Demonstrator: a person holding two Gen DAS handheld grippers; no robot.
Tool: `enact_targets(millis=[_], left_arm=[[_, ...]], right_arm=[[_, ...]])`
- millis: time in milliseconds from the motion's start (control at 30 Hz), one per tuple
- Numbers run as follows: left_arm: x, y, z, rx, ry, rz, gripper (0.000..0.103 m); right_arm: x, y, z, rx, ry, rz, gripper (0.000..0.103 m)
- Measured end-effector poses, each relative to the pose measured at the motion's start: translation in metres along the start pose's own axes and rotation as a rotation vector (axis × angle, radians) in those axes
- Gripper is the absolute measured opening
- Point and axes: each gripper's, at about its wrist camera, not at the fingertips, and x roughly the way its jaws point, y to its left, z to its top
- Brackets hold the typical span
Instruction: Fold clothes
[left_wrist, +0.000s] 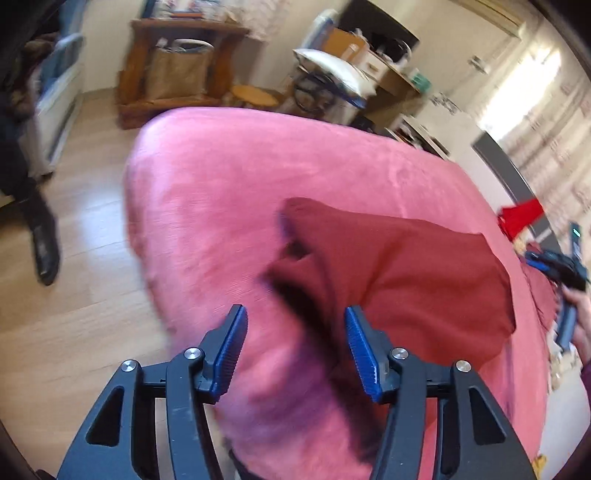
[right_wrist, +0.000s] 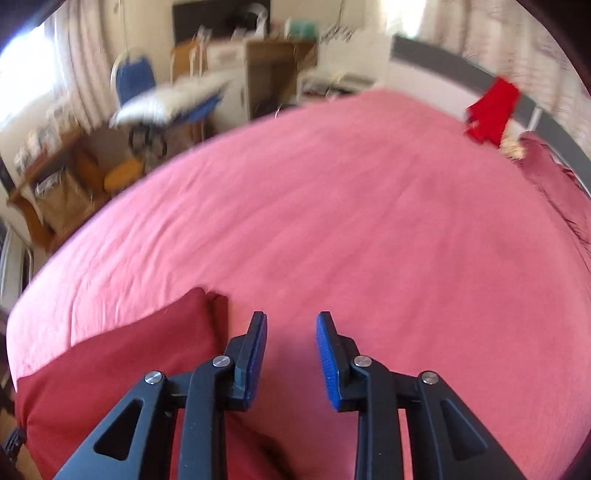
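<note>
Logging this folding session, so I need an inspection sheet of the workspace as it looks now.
Surface: bed under a pink bedspread.
Job's things: dark red cloth garment lying on it, partly folded.
Clutter: bright red cloth item near the grey headboard.
Grippers: left gripper open, empty; right gripper open, empty, beside the garment.
Cables: nothing seen.
Surroundings: wooden shelf unit, wood floor, curtained windows.

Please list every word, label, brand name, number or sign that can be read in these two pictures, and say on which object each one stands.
No text can be read in either view.
The boxes on the far desk may carry labels, but they are too blurred to read.
The paper bag under the wooden shelf shows no legible print.
The dark red garment, the pink bed cover and the bright red cloth show no lettering.
</note>
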Motion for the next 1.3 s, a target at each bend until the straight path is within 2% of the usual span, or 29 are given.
enact_targets(millis=[33, 67, 133, 200, 267, 333, 467, 533, 633, 700, 733, 767, 800, 833, 900, 967, 1033, 1100, 1200, 1300], left_arm=[[-0.008, -0.001, -0.008, 0.008, -0.024, 0.007, 0.057], [-0.012, -0.008, -0.016, 0.037, -0.027, -0.023, 0.057], [-0.01, -0.029, -0.032, 0.121, 0.03, -0.093, 0.057], [-0.001, -0.053, -0.052, 0.216, 0.107, -0.154, 0.057], [0.005, -0.071, -0.067, 0.293, 0.142, -0.164, 0.057], [0.011, -0.085, -0.08, 0.353, 0.167, -0.162, 0.057], [0.027, -0.084, -0.082, 0.304, 0.174, -0.14, 0.057], [0.026, -0.079, -0.078, 0.254, 0.156, -0.154, 0.058], [0.028, -0.079, -0.075, 0.228, 0.129, -0.172, 0.058], [0.031, -0.083, -0.076, 0.261, 0.115, -0.18, 0.058], [0.034, -0.087, -0.076, 0.285, 0.116, -0.178, 0.055], [0.036, -0.09, -0.077, 0.312, 0.123, -0.174, 0.048], [0.036, -0.091, -0.079, 0.334, 0.134, -0.166, 0.034], [0.037, -0.09, -0.078, 0.348, 0.149, -0.167, 0.027], [0.034, -0.082, -0.075, 0.337, 0.182, -0.224, 0.014], [0.027, -0.073, -0.07, 0.315, 0.215, -0.266, 0.012], [0.022, -0.066, -0.067, 0.305, 0.242, -0.295, 0.011], [0.022, -0.065, -0.069, 0.334, 0.257, -0.289, 0.01], [0.023, -0.066, -0.076, 0.385, 0.271, -0.264, 0.01], [0.015, -0.055, -0.072, 0.35, 0.266, -0.283, 0.012]], right_arm=[[-0.011, -0.001, -0.011, -0.022, -0.015, 0.055, 0.03], [-0.02, -0.001, -0.024, -0.043, -0.023, 0.107, 0.029], [-0.031, 0.001, -0.059, -0.059, 0.013, 0.189, 0.029], [-0.031, 0.002, -0.091, -0.054, 0.058, 0.215, 0.029], [-0.023, -0.004, -0.118, -0.017, 0.098, 0.195, 0.029], [-0.013, -0.026, -0.137, 0.139, 0.127, 0.219, 0.029], [0.011, -0.078, -0.168, 0.578, 0.151, 0.379, 0.032], [0.019, -0.09, -0.176, 0.685, 0.139, 0.449, 0.032], [0.024, -0.093, -0.177, 0.73, 0.12, 0.496, 0.032], [0.026, -0.092, -0.176, 0.741, 0.12, 0.505, 0.033], [0.027, -0.091, -0.175, 0.745, 0.121, 0.514, 0.03], [0.028, -0.089, -0.173, 0.736, 0.128, 0.524, 0.025], [0.029, -0.087, -0.17, 0.716, 0.141, 0.532, 0.015], [0.029, -0.085, -0.167, 0.696, 0.153, 0.54, 0.01], [0.028, -0.08, -0.161, 0.652, 0.178, 0.54, 0.009], [0.019, -0.084, -0.156, 0.658, 0.178, 0.517, 0.008], [0.007, -0.094, -0.15, 0.663, 0.133, 0.473, 0.008], [-0.003, -0.103, -0.145, 0.65, 0.098, 0.426, 0.008], [0.012, -0.095, -0.154, 0.632, 0.158, 0.365, 0.008], [0.024, -0.094, -0.155, 0.636, 0.165, 0.363, 0.015]])
